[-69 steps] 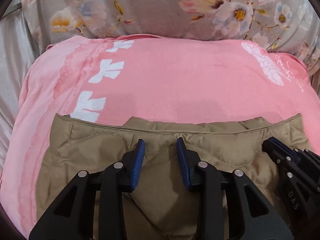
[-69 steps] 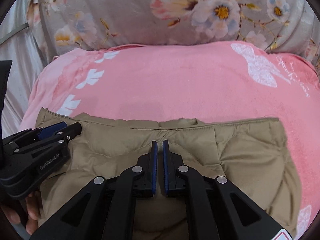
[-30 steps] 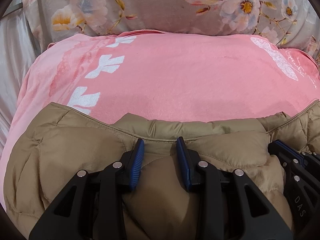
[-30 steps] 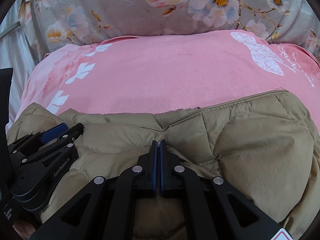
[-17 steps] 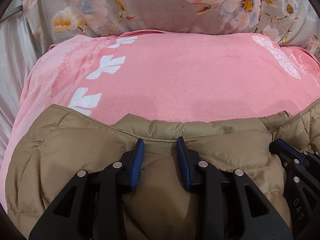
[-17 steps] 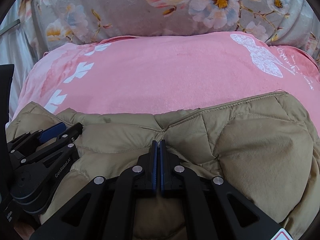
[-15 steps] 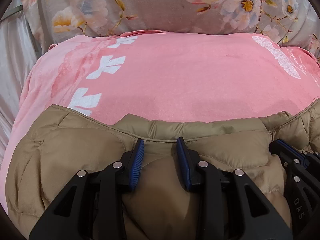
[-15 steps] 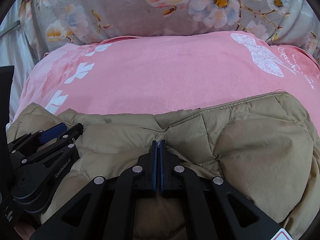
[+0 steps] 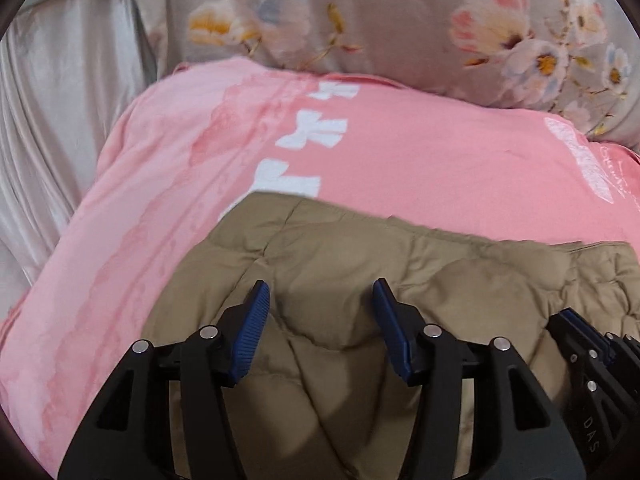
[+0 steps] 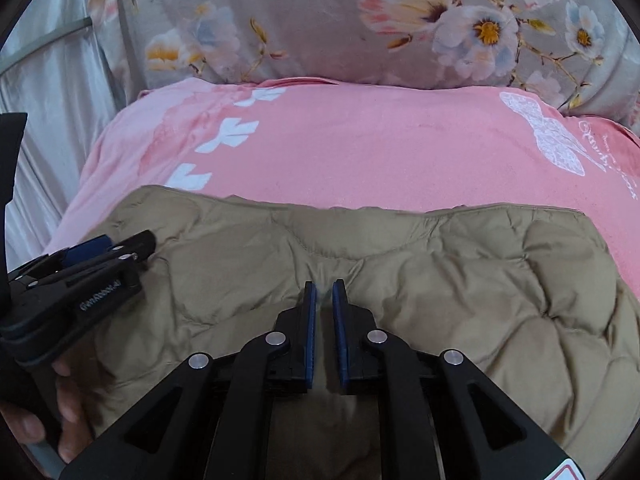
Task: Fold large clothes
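1. Left wrist view first: I've got my left claw (image 9: 320,304) spread wide, its blue pads on either side of a puffy bulge of the tan quilted jacket (image 9: 440,276), touching the fabric but gripping nothing that I can see.

2. Over on the right wrist view, my right claw (image 10: 324,300) is nearly shut, only a thin gap between the pads, and a ridge of jacket (image 10: 480,292) fabric appears pinched in that gap at a seam.

3. That jacket lies bunched on the pink blanket (image 10: 380,152) on the bed, its far edge running roughly straight across, with the flowered pillow (image 10: 320,20) well beyond it.

4. I can see the left claw (image 10: 100,256) from the right camera too, sitting on the jacket's left part, and the right claw's tip (image 9: 588,340) pokes in at the edge of the left view, so both are close together on the near side.

5. My read: I'm mid-fold, re-gripping the near layer.

6. Next I'd want the left claw to close on a firm bite of fabric, matching the right, before lifting both evenly; this padding is slippery and bulky, so a shallow pinch could let go.
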Available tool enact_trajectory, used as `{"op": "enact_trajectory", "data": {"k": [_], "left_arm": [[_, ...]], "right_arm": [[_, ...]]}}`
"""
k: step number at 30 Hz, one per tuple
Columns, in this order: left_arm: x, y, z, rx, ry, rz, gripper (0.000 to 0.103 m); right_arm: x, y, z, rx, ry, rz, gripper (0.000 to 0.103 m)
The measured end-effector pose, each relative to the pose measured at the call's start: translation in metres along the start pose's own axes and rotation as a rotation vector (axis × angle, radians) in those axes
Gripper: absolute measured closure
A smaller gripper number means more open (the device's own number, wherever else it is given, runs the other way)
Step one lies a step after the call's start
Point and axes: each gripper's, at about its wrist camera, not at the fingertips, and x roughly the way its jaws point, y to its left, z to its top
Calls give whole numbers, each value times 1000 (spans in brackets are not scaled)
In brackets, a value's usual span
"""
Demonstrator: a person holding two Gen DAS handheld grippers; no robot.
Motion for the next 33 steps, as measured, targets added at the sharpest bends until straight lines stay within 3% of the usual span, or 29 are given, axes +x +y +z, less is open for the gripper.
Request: {"op": "enact_trajectory", "data": {"k": [2,8,14,18,20,24,27,30,33], "left_arm": [[9,4,-4,-12,6,-15,49],[14,-12,-13,32,-34,40,44],[14,-6,-14,7,-38,3,44],[-23,27,-26,-100,-33,-138,43],[-57,57,-43,-146,-30,-206,36],[-96,111,-85,-215,-15,-165,29],[-94,146,-114,-320,46,-152,28],[-78,164,-133,-425,129,-227,28],[-76,163,-136,-469,134,-287,28]], "right_arm": [[7,-2,-1,8,3,2,94],[15,-5,-6,25,10,4,95],[19,-4,-9,25,2,6,97],[22,-8,-8,36,8,24,97],[22,-8,-8,39,7,27,98],[21,-9,-7,44,3,34,98],[9,-10,-8,54,-13,28,97],[-31,-9,-21,100,-47,69,91],[-71,-4,-43,74,-52,87,91]]}}
